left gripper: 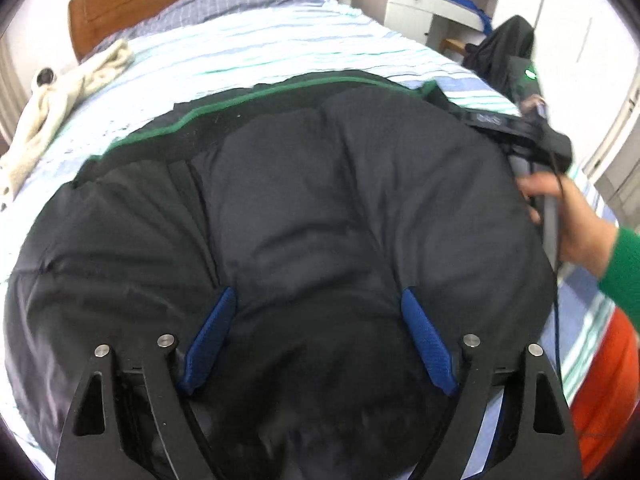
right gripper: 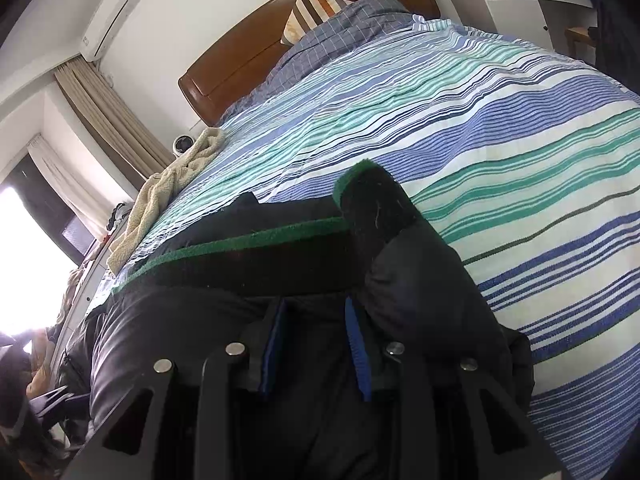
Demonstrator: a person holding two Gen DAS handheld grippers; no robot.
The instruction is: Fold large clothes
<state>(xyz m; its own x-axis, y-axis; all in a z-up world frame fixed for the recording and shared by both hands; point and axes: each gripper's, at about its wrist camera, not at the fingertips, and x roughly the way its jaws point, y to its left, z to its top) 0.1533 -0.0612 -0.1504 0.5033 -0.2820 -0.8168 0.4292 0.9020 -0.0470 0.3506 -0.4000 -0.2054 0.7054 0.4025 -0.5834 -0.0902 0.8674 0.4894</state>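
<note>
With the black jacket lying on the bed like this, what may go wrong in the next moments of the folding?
1. The right gripper seems shut on a thick, slippery part of the black jacket; the fabric may slip out when it is pulled.
2. The left gripper is open over the puffy padding; it may take too thick a bunch or only slide over it.
3. The jacket's lower part lies near the bed edge and could slide off.
</note>
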